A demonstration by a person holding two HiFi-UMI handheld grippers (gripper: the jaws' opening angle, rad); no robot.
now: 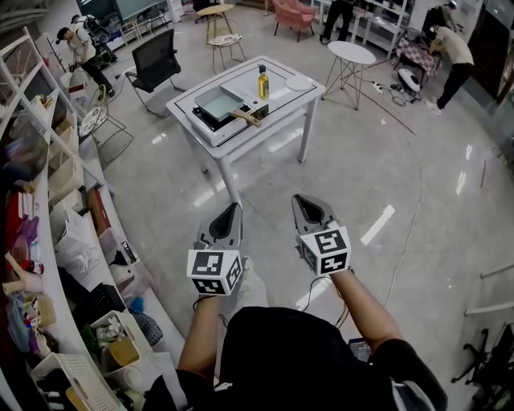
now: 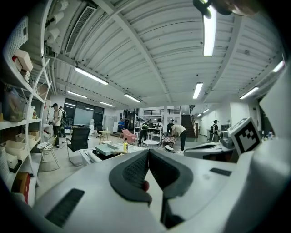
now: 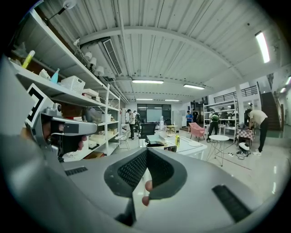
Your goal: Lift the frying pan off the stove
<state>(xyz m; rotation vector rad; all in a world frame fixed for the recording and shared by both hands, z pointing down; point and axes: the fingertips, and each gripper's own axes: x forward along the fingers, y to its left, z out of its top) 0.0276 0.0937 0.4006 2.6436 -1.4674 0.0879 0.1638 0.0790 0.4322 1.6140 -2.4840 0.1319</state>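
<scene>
Flooring (image 1: 345,233), grey and glossy, spreads across a big open workroom and throws back the ceiling lights. White shelving (image 1: 60,201) crammed with baskets and boxes runs down the left side. Farther in stand a black office chair (image 1: 155,60), a round white side table (image 1: 352,53) and a pink armchair (image 1: 294,14), and several people are busy along the far edge. Out on the open floor stands a white table (image 1: 301,100), well apart from the person wearing the camera. On it sits a flat portable stove (image 1: 201,119), with a yellow oil bottle (image 1: 263,83) just behind it and a white plate (image 1: 299,83) near the table's far corner.

The frying pan (image 1: 218,102) rests on the stove. It is square and low-walled, its inside a plain grey, and a pale wooden handle (image 1: 246,118) juts from its near corner toward the table's front edge.

Both grippers are held out level in front of the person's body over bare floor, far short of the table. The left gripper (image 1: 236,206) has its jaws pressed together with nothing between them; its own view shows the ribbed pads meeting at the tip and the pan small in the distance beyond. The right gripper (image 1: 297,197) is likewise closed tight and empty, pointing toward the same table.
</scene>
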